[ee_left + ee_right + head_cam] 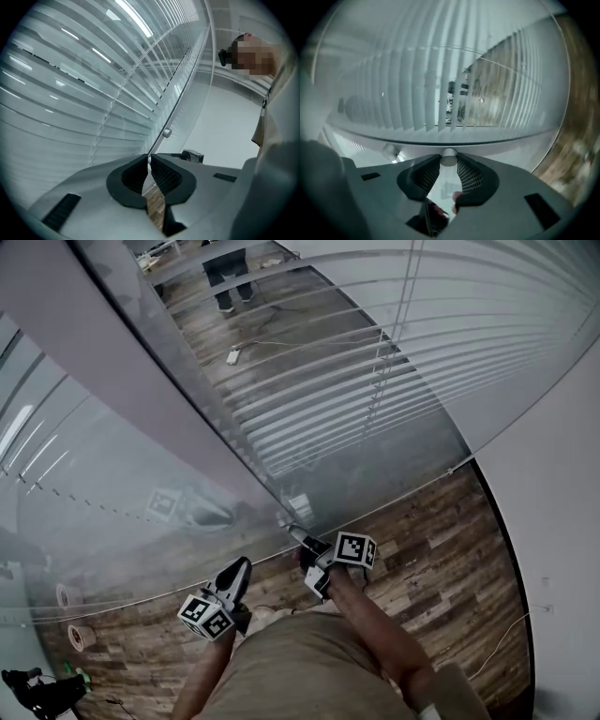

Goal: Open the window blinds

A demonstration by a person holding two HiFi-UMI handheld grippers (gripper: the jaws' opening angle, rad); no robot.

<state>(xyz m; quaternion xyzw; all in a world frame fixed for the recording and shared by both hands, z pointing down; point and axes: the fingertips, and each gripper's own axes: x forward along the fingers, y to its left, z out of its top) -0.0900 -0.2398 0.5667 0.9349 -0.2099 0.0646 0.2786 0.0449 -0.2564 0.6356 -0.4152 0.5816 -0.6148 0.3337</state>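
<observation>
Both tongs sit low at the foot of the glass panel [141, 521]. Furthest left, the left tongs [239, 568] are pressed fully together, pads meeting tip to tip. In the left gripper view only a sliver of wooden floor [157, 206] shows through the slit beneath them. They point slightly downward, close to the glass; whether the tips touch it I cannot tell.

To their right, the right tongs [302, 540] stand at a narrow, part-closed width, clamped on a small round silver knob [448, 158] that sits between the two pad tips. The knob is mounted at the lower edge of the glazing, near where the grey frame post [122, 362] comes down. In the right gripper view a second knob [390, 151] of the same kind shows just left of it, apart from the tongs.

The blinds [375, 381] hang behind the glass, above and to the right of the tongs in the head view. Their pale slats are tilted enough that strips of the room beyond show between them. Beyond the glass, at the top of the head view, a person's legs [228, 277] stand on the floor. At the far right is a white wall [562, 521].
</observation>
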